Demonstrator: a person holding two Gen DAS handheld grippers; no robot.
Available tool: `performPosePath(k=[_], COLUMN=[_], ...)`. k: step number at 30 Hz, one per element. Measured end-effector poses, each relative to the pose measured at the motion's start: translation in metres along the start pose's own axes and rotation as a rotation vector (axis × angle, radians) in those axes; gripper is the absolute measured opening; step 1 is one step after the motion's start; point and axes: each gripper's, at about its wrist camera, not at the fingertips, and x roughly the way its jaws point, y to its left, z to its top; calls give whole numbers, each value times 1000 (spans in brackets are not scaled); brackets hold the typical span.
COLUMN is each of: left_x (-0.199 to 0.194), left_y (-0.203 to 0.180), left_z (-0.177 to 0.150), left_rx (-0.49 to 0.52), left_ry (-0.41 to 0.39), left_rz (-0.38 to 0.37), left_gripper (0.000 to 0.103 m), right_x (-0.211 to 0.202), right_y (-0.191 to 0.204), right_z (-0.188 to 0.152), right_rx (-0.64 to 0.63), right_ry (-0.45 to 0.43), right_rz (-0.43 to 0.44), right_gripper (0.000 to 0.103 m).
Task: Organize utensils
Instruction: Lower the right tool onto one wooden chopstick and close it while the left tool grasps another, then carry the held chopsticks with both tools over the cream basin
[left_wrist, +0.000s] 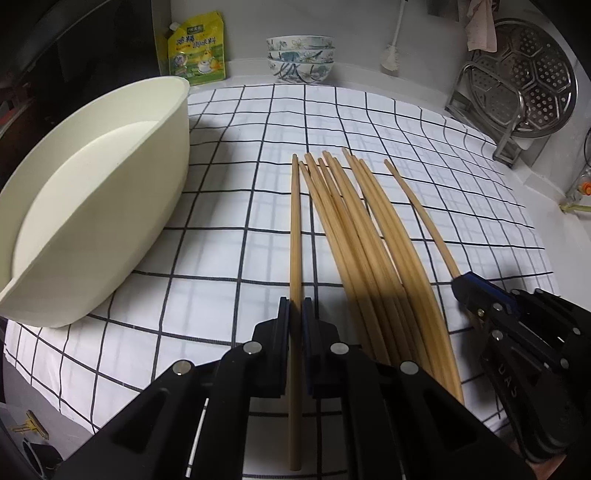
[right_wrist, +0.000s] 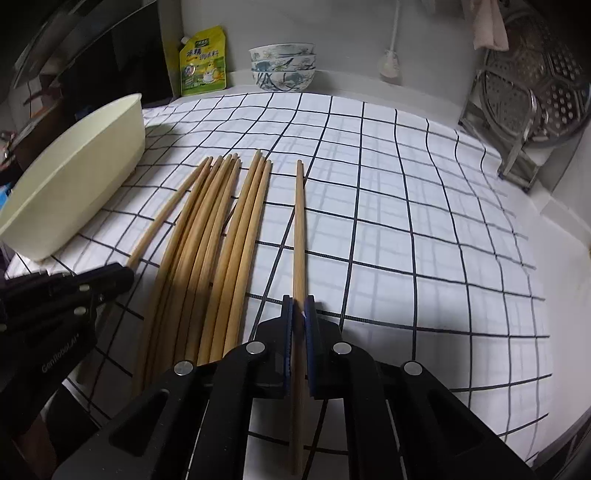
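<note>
Both grippers are clamped on one outer chopstick each: left gripper (left_wrist: 295, 310) on the leftmost chopstick (left_wrist: 294, 229), right gripper (right_wrist: 300, 306) on the rightmost chopstick (right_wrist: 300, 229), probably because edge ones lift clear easily. The remaining chopsticks (left_wrist: 354, 229) lie fanned between them on the checked cloth (left_wrist: 229, 147). The cream tub (left_wrist: 96, 206) farther left looks like their destination.

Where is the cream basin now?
In the left wrist view, the cream basin stands at the left on the checked cloth, left of the chopsticks.

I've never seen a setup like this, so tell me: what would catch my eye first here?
Probably the fan of wooden chopsticks lying on the black-and-white checked cloth. Each black claw is shut on one chopstick at the fan's outer edges: the left claw on the leftmost chopstick, the right claw on the rightmost chopstick. A cream tub sits at the left.
</note>
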Motion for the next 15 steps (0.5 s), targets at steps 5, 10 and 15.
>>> performPosePath(k=[5,10,15], left_x=[-15,-48,-74], left_y=[3,17,52], left_z=[4,19,40], left_rx=[-1,-16,-50], left_ry=[-17,-97,-158], left_rz=[-49,-103,-113], left_gripper=[7,7,7], right_x=[-13,-41,-66], right_y=[-10,0,32], right_z=[3,23,58], right_rx=[94,137,102], right_ry=[-22,-94,-181], right_rz=[38,76,126], right_gripper=[6,6,6])
